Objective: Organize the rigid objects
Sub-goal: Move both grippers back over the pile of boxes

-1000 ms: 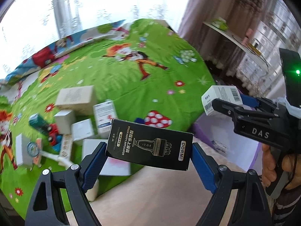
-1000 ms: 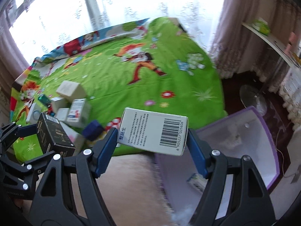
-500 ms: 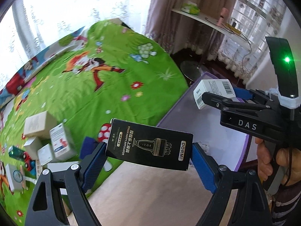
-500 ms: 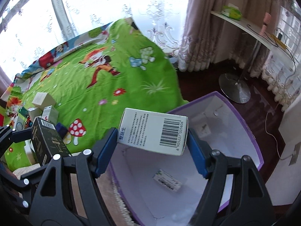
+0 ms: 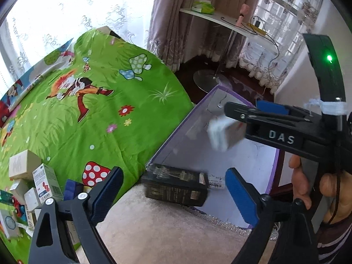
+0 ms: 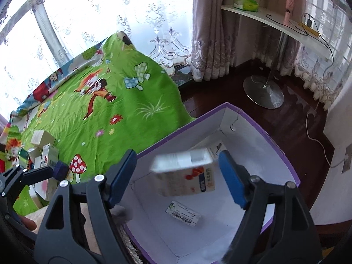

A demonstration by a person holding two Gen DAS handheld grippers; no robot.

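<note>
Bright green cartoon bedspread [image 5: 92, 118] fills the left of both views, lace curtains behind it, and the big purple-rimmed white cardboard bin [image 6: 259, 129] sits at lower right.

Both my tongs are letting go right now. My left gripper [image 5: 173, 194] has its jaws opening, and the black rectangular carton with gold print [image 5: 176, 186] sits blurred between the blue pads, touching neither, right at the bin's near corner, so I'd say it's dropping. Same with my right gripper [image 6: 177, 177]: jaws opening, and the white cardboard box with the red logo [image 6: 184, 173] is loose between them, smeared, over the bin's middle.

These cartons look light and stiff, probably a bit slick on the printed faces, so I'd pinch them across the short flat sides.

A small flat white packet [image 6: 183, 213] already lies on the bin floor. More little white boxes [image 5: 33, 176] wait at the left edge of the bedspread. The bin rim is the one thing I'd watch for the black carton.
</note>
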